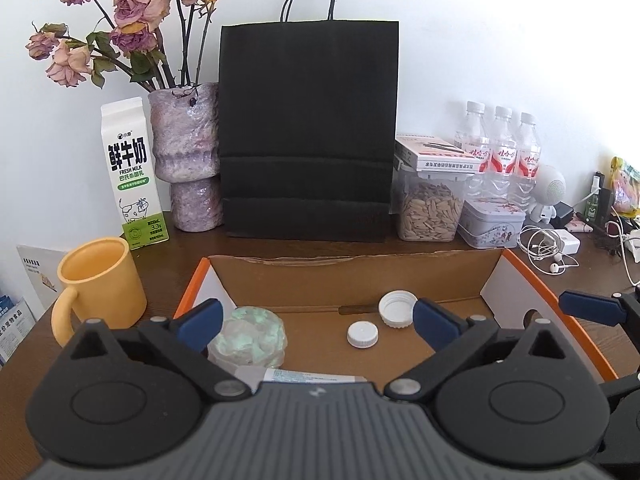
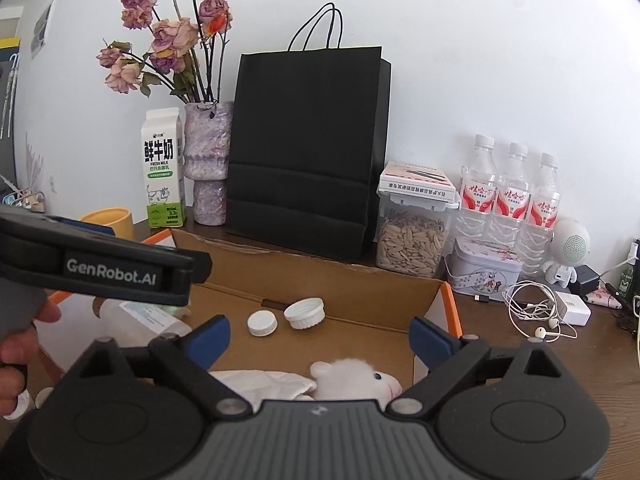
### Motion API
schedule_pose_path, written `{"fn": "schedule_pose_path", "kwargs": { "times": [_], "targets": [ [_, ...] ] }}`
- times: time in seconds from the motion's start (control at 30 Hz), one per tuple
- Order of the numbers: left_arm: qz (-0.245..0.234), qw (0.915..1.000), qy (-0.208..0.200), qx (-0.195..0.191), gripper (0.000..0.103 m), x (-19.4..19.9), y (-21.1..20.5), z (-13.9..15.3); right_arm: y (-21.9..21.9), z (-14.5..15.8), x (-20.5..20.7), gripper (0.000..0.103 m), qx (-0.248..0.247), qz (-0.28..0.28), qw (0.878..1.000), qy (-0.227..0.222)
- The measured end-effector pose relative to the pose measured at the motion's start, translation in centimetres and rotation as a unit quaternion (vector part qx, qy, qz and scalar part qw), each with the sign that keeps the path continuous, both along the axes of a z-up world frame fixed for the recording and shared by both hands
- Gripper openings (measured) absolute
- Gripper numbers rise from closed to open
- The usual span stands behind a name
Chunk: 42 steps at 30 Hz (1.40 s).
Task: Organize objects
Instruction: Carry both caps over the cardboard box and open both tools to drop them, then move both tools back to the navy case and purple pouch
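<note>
Here, both tongs stand spread and empty; under the right gripper (image 2: 320,338) lies a fluffy white plush toy (image 2: 356,378); beyond the left gripper (image 1: 318,326), two ribbed white plastic caps (image 1: 380,320) on brown cardboard box (image 1: 352,280).

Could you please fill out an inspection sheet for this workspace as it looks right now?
Surface: brown wooden desk.
Job's things: cardboard box holding two white caps, green-white bundle, tube, white plush toy.
Clutter: yellow mug, milk carton, vase, black bag, seed jar, water bottles.
Grippers: left gripper open; right gripper open; nothing between the jaws.
Cables: earphones and charger.
Surroundings: white wall.
</note>
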<state>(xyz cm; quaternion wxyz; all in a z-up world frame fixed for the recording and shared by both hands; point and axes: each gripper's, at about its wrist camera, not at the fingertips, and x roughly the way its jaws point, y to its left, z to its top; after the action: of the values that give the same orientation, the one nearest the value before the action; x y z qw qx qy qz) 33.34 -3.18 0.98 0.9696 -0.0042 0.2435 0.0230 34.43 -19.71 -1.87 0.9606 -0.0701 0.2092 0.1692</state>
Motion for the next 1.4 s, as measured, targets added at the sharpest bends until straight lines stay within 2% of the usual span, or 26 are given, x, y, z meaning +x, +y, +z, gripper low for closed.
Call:
{"fn": "schedule_pose_path", "kwargs": {
  "times": [0.3, 0.6, 0.8, 0.87, 1.4],
  "targets": [
    [0.000, 1.0000, -0.004, -0.002, 0.103, -0.7, -0.1, 0.3, 0.3, -0.1, -0.3, 0.097, -0.007, 0.004, 1.000, 0.001],
    [0.006, 0.9999, -0.008, -0.005, 0.103, -3.4, 0.3, 0.7, 0.9, 0.5, -2.3, 0.097, -0.017, 0.005, 1.000, -0.014],
    [0.000, 1.0000, -0.002, -0.007, 0.103, -6.0, 0.4, 0.7, 0.8, 0.8, -4.8, 0.099, -0.020, 0.003, 1.000, -0.014],
    [-0.001, 0.9999, 0.004, -0.010, 0.103, -7.0, 0.5, 0.5, 0.7, 0.8, -5.8, 0.102, -0.019, 0.004, 1.000, -0.013],
    [0.014, 0.9990, 0.042, -0.007, 0.103, -14.2, 0.8, -0.1, -0.4, 1.1, -13.5, 0.103, -0.010, 0.000, 1.000, 0.006]
  ]
}}
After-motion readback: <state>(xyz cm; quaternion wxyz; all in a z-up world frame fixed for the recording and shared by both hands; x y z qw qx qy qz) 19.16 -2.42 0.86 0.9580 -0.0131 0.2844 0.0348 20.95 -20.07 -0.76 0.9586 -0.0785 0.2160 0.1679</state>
